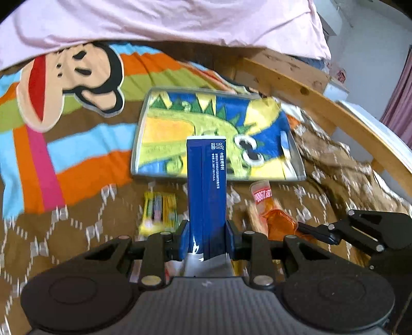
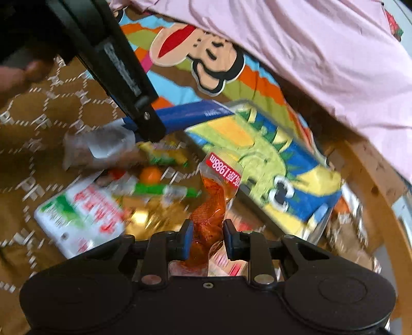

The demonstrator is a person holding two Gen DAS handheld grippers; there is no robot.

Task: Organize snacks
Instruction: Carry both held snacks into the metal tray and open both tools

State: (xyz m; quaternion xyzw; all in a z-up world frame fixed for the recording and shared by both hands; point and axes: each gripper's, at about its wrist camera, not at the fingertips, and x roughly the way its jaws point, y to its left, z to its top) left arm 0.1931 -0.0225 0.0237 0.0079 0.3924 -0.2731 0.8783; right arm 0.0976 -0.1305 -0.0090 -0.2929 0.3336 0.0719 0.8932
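Two snack packets held above a bed, beside a dinosaur-print tray.

The blue packet (image 1: 206,190) stands upright, clenched between the pads of the left tongs (image 1: 206,238), in front of the dinosaur-print tray (image 1: 296,157). The orange packet (image 2: 215,195), with a red label, is pinched at its lower end by the right tongs (image 2: 208,239), near the tray's front edge. Loose snacks lie on the brown patterned bedspread (image 1: 77,232): a yellow packet (image 1: 158,211) and a white-and-green pack (image 2: 79,216). A pink sheet (image 1: 164,20) hangs beyond.
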